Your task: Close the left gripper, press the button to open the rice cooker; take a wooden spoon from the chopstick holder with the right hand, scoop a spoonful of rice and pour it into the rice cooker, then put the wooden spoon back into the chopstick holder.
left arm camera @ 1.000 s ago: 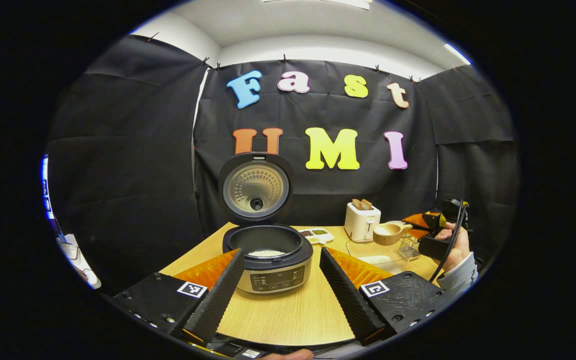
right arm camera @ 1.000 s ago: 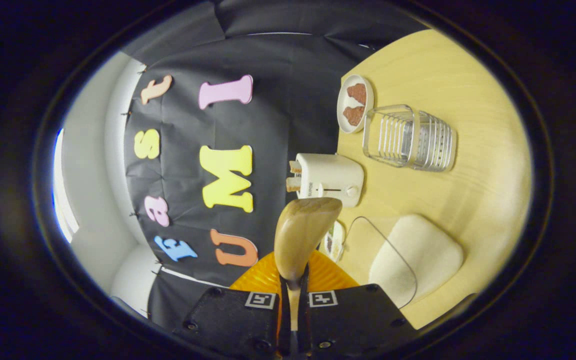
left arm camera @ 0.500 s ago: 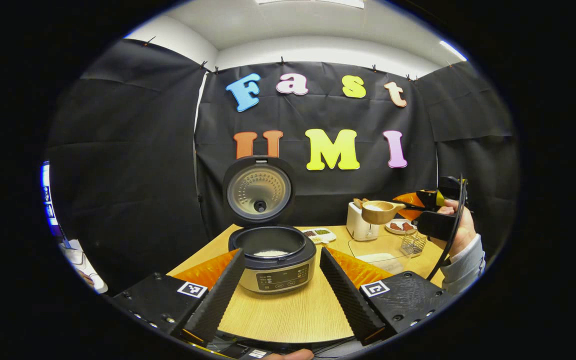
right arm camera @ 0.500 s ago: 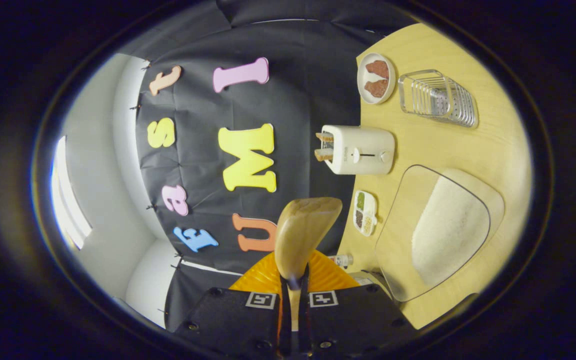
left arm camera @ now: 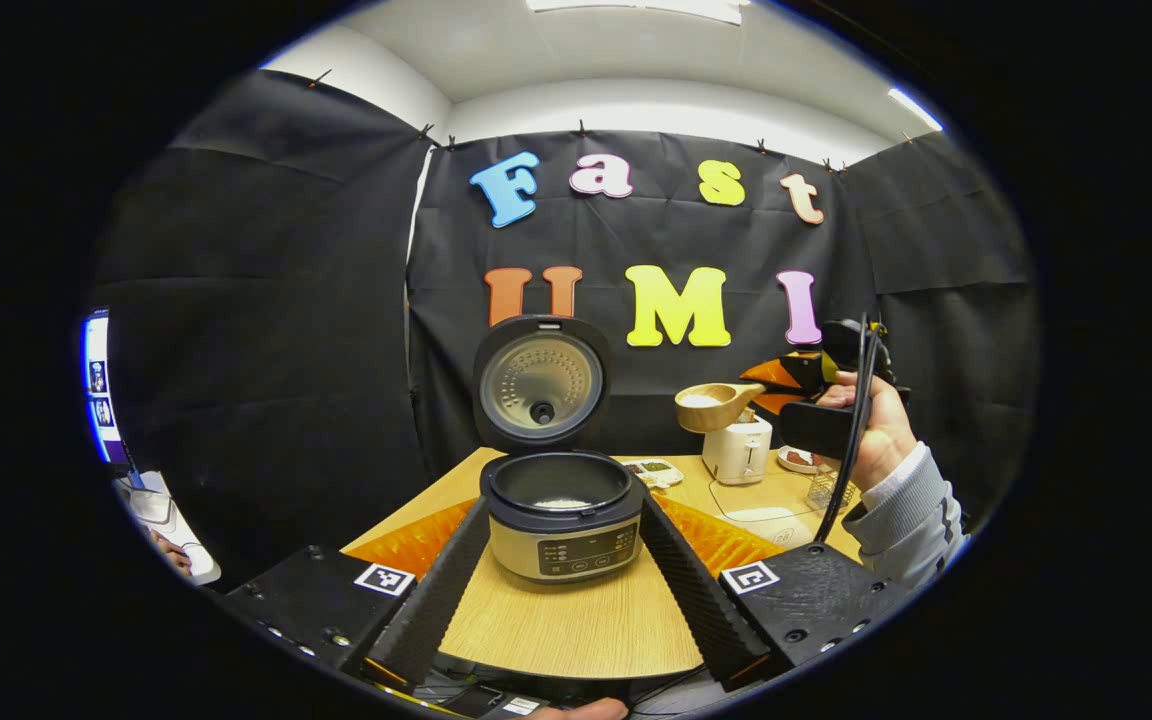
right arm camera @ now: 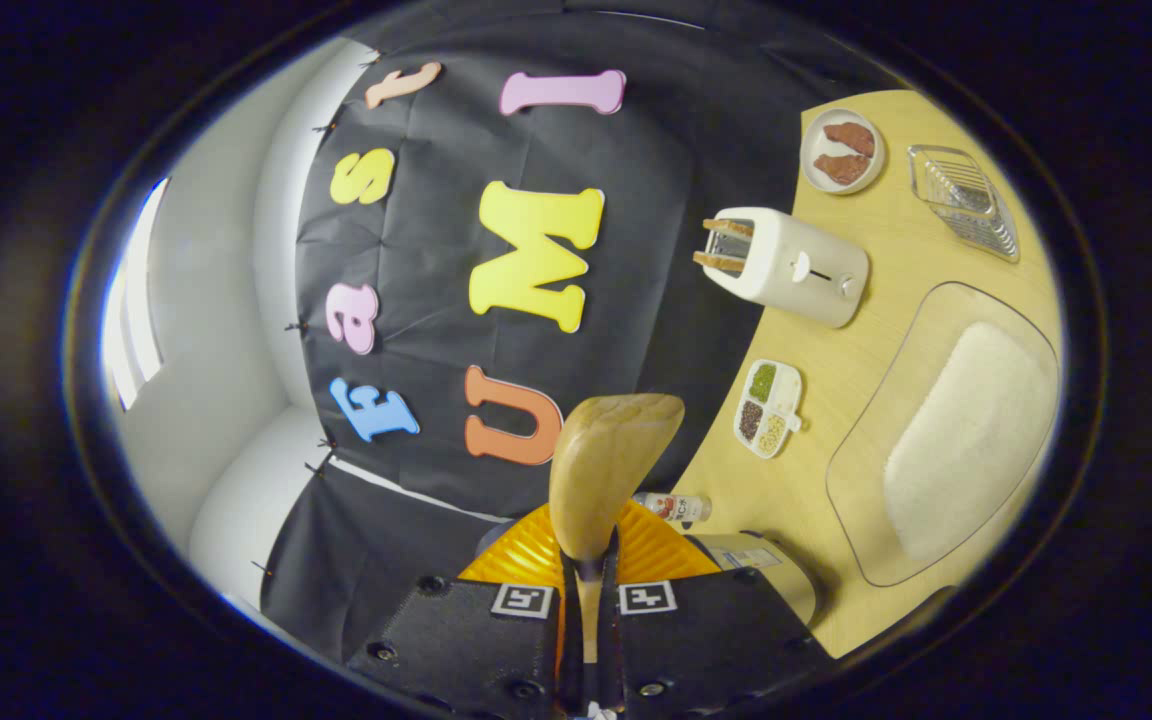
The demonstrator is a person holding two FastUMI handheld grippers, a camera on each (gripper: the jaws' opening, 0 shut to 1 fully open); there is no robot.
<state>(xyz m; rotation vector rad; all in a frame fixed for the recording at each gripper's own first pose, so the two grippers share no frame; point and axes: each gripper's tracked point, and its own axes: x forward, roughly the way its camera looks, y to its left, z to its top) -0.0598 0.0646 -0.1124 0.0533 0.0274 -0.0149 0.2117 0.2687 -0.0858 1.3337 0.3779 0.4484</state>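
The rice cooker [left arm camera: 561,535] stands open on the wooden table [left arm camera: 576,625], its lid [left arm camera: 539,385] upright and some white rice in the pot. My left gripper [left arm camera: 564,510] is open, one finger on each side of the cooker and in front of it. To the right and higher, a hand holds my right gripper [left arm camera: 774,388], shut on the handle of the wooden spoon [left arm camera: 708,407], whose bowl carries white rice. In the right gripper view the spoon [right arm camera: 608,465] sticks out from my right gripper [right arm camera: 584,590]. The wire chopstick holder [right arm camera: 966,198] lies far off on the table.
A glass tray of rice [right arm camera: 961,430] sits on the table beside a white toaster [right arm camera: 791,265], a plate of meat [right arm camera: 841,150], a small divided dish [right arm camera: 766,408] and a bottle [right arm camera: 671,507]. The chopstick holder [left arm camera: 821,490] stands behind the tray [left arm camera: 761,512].
The right gripper has lifted the spoon with rice up from the tray and carried it left toward the cooker. The left gripper has stayed open and drawn slightly back.
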